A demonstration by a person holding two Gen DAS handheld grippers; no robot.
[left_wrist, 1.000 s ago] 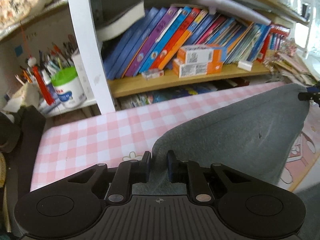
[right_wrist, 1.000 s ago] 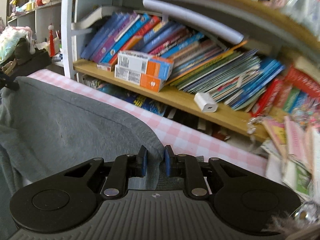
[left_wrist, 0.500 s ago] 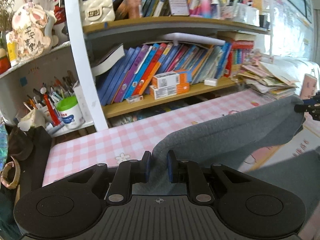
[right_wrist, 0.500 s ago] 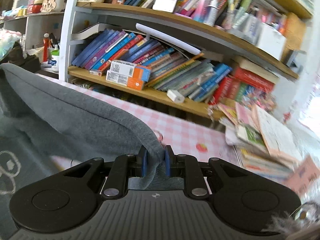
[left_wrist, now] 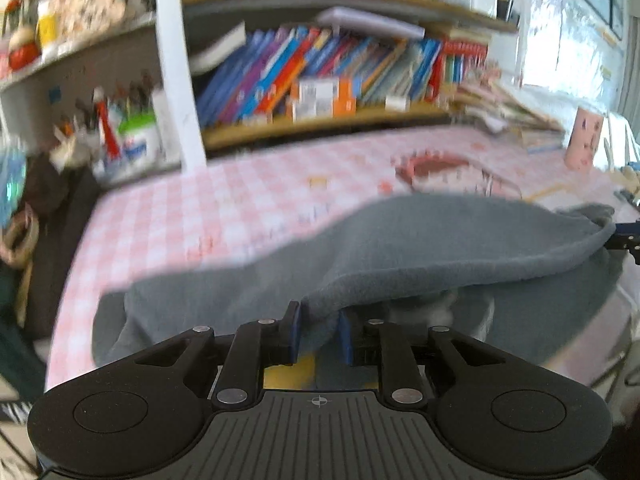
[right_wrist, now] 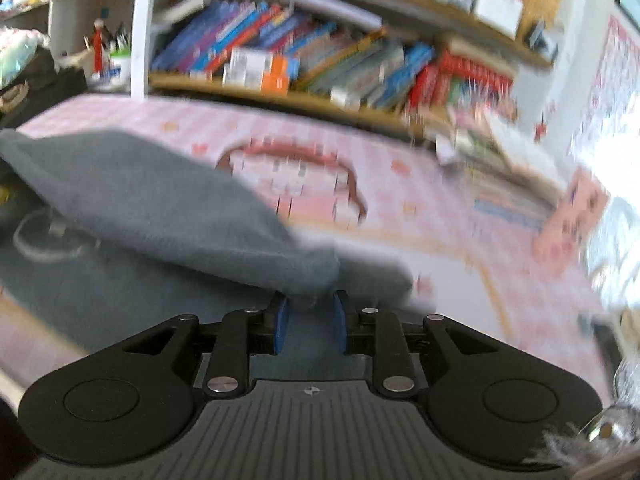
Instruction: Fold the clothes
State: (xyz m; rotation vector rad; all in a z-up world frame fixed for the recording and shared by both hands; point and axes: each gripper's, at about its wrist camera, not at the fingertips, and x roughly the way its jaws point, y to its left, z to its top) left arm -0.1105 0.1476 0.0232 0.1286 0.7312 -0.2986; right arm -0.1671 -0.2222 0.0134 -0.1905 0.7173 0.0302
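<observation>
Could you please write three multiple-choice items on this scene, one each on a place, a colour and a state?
1. Where is the orange box?
A. on the bookshelf in front of the books
B. on the checked tablecloth
C. under the garment

2. What colour is the garment?
A. red
B. grey
C. white

3. What is the state of the left tool and the right tool?
A. both hang empty above the table
B. only the left one has cloth
C. each has garment cloth between its pads

Answers:
1 A: it sits on the wooden shelf against the book spines.
2 B: the fleece cloth is grey in both views.
3 C: a grey fold runs into the gap of each tool.
</observation>
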